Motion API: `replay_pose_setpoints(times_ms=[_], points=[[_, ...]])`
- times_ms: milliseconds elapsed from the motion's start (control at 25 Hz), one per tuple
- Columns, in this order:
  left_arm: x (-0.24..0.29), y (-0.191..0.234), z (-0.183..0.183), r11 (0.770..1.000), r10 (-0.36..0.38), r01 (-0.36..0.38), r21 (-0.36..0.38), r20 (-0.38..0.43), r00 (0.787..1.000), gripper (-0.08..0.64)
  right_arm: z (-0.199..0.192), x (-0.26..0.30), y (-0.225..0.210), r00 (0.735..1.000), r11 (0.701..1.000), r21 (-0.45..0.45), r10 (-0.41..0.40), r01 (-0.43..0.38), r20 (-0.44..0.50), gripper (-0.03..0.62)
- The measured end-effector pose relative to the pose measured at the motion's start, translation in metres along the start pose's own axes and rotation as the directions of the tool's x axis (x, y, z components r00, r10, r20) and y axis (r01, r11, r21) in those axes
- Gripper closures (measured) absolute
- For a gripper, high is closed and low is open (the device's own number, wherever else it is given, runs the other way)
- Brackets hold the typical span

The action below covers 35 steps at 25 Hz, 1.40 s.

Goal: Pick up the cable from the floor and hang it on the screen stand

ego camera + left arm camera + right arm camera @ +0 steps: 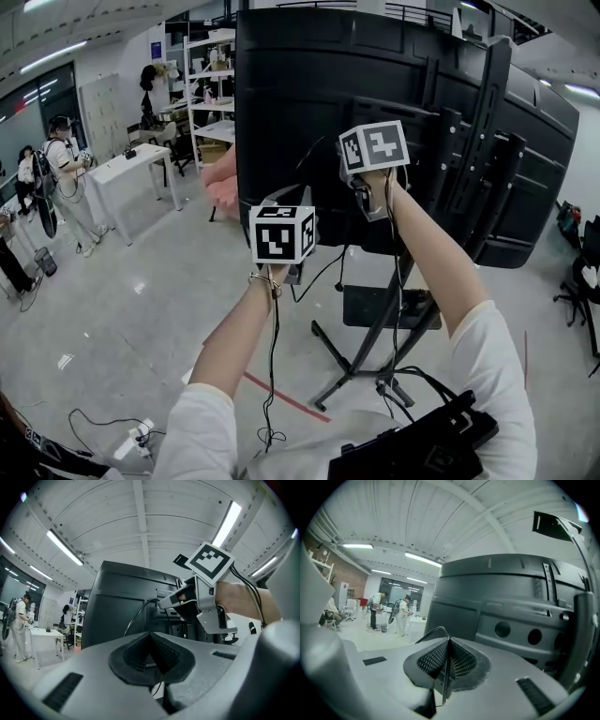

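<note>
The black screen point(394, 112) shows its back on a black stand point(361, 361), and I am close behind it. My left gripper point(151, 637) is shut on the thin black cable point(273, 366), which hangs from it toward the floor. In the head view its marker cube point(281, 234) sits in front of the screen's lower left. My right gripper point(448, 641) is higher, its cube point(373, 147) against the screen's back. Its jaws are shut on the cable point(432, 632), which arches up and left out of them. In the left gripper view the right gripper point(176, 601) shows above right.
A black tray point(375, 305) sits on the stand above its spread legs. A hand point(221, 185) shows at the screen's left edge. To the left are a white table point(131, 167), shelves point(211, 84) and people point(64, 173). A power strip point(136, 436) lies on the floor.
</note>
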<state>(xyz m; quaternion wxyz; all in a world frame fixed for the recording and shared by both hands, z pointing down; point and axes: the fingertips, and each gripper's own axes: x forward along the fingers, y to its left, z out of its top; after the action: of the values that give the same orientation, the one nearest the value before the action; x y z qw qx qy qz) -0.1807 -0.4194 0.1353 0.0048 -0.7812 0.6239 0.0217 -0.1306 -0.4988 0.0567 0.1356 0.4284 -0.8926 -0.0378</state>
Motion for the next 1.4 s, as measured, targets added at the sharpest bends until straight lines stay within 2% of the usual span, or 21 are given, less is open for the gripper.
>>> replay_pose_setpoints(times_ms=[160,440,640,760,840,1040,1400], points=[[-0.001,0.005,0.011,1.000,0.009,-0.009,-0.001,0.008,1.000,0.558,0.038,0.000,0.008,0.997,0.998,-0.051,0.048,-0.045,0.063,0.568],[0.016,0.014,0.044,0.999,0.042,-0.043,0.012,0.027,0.999,0.558,0.097,0.012,0.005,0.985,0.991,-0.068,0.124,-0.116,0.121,0.568],[0.035,0.017,0.088,0.997,0.063,-0.065,0.042,0.052,0.997,0.558,0.137,0.019,-0.007,0.979,0.988,-0.093,0.139,-0.126,0.151,0.568],[0.048,0.017,0.114,0.998,0.055,-0.057,0.018,0.061,0.997,0.557,0.155,0.025,-0.016,0.976,0.986,-0.092,0.153,-0.140,0.152,0.568],[0.057,0.017,0.125,0.999,0.047,-0.047,-0.002,0.055,0.997,0.558,0.163,0.030,-0.023,0.977,0.983,-0.102,0.163,-0.150,0.137,0.568],[0.079,0.017,0.130,0.999,0.043,-0.043,0.012,0.032,0.999,0.558,0.173,0.045,-0.046,0.982,0.984,-0.108,0.156,-0.144,0.111,0.568],[0.104,-0.011,0.131,1.000,-0.027,0.027,0.004,0.030,0.999,0.558,0.168,0.034,-0.110,0.989,0.996,-0.069,0.064,-0.055,0.135,0.568]])
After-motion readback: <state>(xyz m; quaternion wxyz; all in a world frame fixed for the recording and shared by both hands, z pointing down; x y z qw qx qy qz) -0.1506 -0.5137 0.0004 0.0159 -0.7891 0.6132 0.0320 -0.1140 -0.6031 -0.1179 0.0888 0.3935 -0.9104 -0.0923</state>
